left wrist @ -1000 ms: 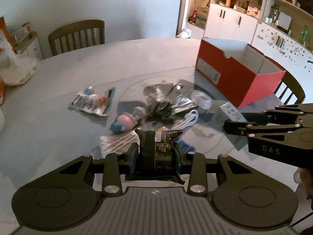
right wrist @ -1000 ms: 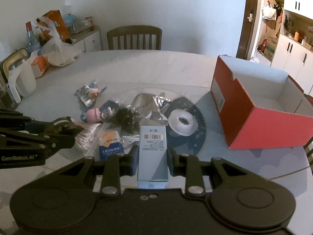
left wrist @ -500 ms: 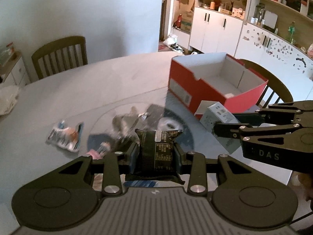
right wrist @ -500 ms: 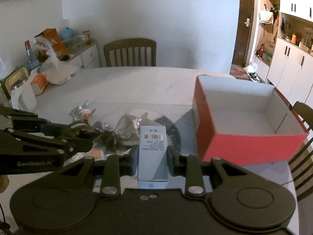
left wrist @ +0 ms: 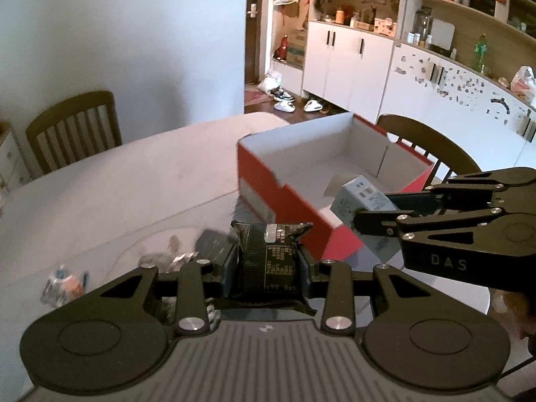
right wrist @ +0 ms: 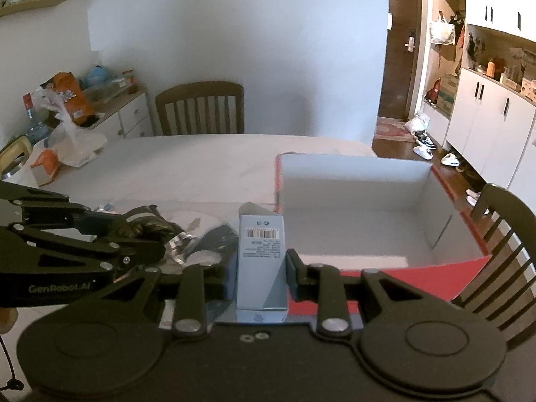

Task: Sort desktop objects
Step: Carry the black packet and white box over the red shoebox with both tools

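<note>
The table [right wrist: 187, 167] is round with a pale grey surface. An open red box [left wrist: 288, 197] with a white interior rests on it. Beside the box lie crumpled foil wrapping [right wrist: 182, 239], a dark disc [right wrist: 217, 238] and a small printed packet [left wrist: 63, 284].

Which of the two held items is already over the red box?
The light blue carton in the right gripper: it hangs above the red box rim. The black packet in the left gripper is short of the box.
</note>
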A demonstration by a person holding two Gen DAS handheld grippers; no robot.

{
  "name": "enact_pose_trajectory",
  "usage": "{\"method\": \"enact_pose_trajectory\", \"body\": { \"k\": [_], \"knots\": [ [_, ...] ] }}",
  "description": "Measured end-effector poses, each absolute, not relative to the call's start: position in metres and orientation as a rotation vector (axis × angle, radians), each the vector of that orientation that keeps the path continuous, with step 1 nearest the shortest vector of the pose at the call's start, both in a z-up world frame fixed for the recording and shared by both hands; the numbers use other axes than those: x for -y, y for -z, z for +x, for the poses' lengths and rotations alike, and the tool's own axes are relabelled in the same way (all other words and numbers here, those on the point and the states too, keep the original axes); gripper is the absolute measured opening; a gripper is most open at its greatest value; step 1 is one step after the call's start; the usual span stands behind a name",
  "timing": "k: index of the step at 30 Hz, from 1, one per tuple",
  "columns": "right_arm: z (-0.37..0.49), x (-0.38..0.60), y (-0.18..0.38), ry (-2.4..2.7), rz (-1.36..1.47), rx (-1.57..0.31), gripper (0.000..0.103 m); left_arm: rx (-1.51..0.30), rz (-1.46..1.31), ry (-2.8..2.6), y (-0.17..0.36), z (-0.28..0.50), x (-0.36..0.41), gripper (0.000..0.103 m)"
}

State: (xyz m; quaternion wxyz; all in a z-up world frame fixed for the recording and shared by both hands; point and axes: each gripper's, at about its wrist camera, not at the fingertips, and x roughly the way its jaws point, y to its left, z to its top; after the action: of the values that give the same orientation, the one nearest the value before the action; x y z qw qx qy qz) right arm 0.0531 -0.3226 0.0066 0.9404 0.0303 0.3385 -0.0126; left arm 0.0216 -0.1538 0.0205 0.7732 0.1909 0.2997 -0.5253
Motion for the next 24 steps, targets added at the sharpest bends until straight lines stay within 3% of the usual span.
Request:
{"method": "enact_pose_trajectory", "body": {
  "k": [13,24],
  "knots": [
    [0.073,0.394,0.002,0.071,0.058,-0.705,0.029,-0.617,0.459,1.18,-0.022,0.004,0.24,0.036],
    [0.094,0.442,0.02,0.103,0.049,-0.736,0.029,-0.621,0.575,1.188,0.007,0.002,0.303,0.036]
  ]
}}
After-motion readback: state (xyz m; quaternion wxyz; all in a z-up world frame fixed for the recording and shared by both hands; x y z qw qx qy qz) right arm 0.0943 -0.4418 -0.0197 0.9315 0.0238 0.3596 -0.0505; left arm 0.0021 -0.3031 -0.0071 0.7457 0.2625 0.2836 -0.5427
